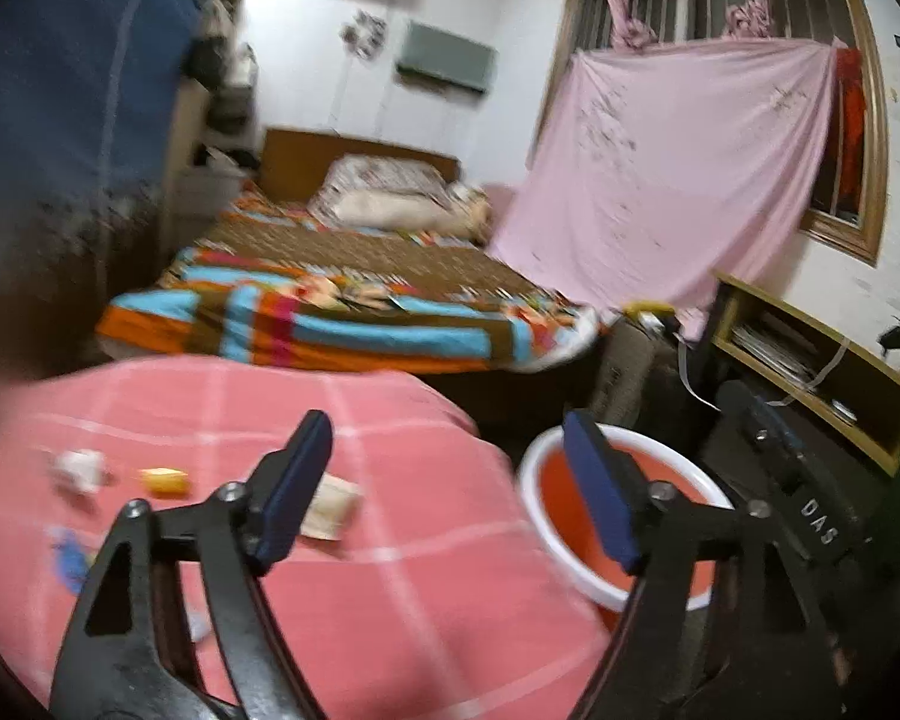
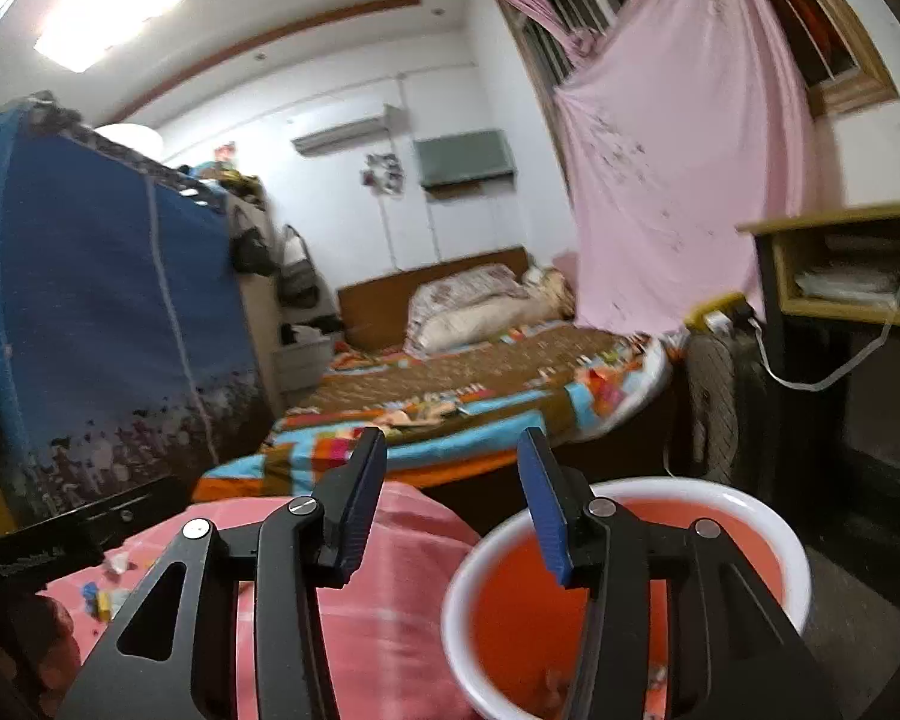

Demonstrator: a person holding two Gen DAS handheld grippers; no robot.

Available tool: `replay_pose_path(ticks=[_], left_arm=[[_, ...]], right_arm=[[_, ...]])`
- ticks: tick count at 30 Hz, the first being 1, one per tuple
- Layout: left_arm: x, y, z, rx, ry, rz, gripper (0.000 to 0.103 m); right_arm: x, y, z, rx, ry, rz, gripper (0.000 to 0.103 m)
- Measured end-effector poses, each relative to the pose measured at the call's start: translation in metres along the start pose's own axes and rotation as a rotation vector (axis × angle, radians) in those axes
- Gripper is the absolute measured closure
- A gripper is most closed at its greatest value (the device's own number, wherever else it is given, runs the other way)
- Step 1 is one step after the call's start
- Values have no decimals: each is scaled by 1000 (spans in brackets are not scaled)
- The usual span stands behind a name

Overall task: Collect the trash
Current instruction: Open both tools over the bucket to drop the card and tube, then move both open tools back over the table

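Note:
My left gripper (image 1: 447,459) is open and empty above the pink checked tablecloth (image 1: 390,600). On the cloth lie a beige wrapper (image 1: 330,513), a yellow scrap (image 1: 165,480), a white crumpled paper (image 1: 78,471) and a blue scrap (image 1: 69,561). A red basin with a white rim (image 1: 576,516) stands to the right of the table. My right gripper (image 2: 450,480) is open and empty over the gap between the tablecloth (image 2: 390,618) and the basin (image 2: 510,630). Small bits of trash (image 2: 555,690) lie in the basin. Scraps (image 2: 99,597) lie at the table's left.
A bed with a striped blanket (image 1: 342,300) stands beyond the table. A blue fabric wardrobe (image 1: 60,120) is at the left. A wooden desk (image 1: 810,360) with a cable stands at the right under a pink sheet (image 1: 660,168). The other gripper's body (image 1: 810,516) is at the right.

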State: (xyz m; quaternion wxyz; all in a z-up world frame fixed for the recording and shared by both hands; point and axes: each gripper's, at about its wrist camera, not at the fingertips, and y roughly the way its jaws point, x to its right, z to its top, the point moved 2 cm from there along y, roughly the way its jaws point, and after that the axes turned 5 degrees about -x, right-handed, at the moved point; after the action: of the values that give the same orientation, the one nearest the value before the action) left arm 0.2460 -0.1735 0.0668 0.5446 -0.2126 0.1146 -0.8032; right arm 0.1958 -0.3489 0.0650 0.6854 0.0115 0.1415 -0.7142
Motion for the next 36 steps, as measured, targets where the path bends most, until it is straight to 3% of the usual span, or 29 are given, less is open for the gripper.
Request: replay_pose_path(ticks=[4, 7, 12, 15, 22, 26, 32, 36], left_arm=[[-28, -28, -1, 74, -28, 76, 29], [-49, -47, -2, 130, -58, 150, 13], [-79, -72, -6, 190, -73, 246, 14], [-98, -87, -11, 225, -81, 291, 14], [-136, -112, -23, 263, -87, 351, 14], [-147, -114, -28, 240, -74, 353, 14], [-147, -103, -39, 204, -58, 338, 14], [-142, -97, -40, 165, -39, 324, 14]], right_arm=[[-23, -1, 3, 16, -27, 58, 53], [-42, -2, 3, 32, -34, 114, 23], [-71, -9, 4, 97, -62, 207, 15], [-90, -12, 1, 137, -95, 251, 0], [-132, -15, -13, 169, -208, 330, 0], [-151, -8, -22, 150, -285, 328, 0], [-160, 12, -28, 69, -304, 315, 0], [-160, 38, -35, -73, -303, 306, 0]])
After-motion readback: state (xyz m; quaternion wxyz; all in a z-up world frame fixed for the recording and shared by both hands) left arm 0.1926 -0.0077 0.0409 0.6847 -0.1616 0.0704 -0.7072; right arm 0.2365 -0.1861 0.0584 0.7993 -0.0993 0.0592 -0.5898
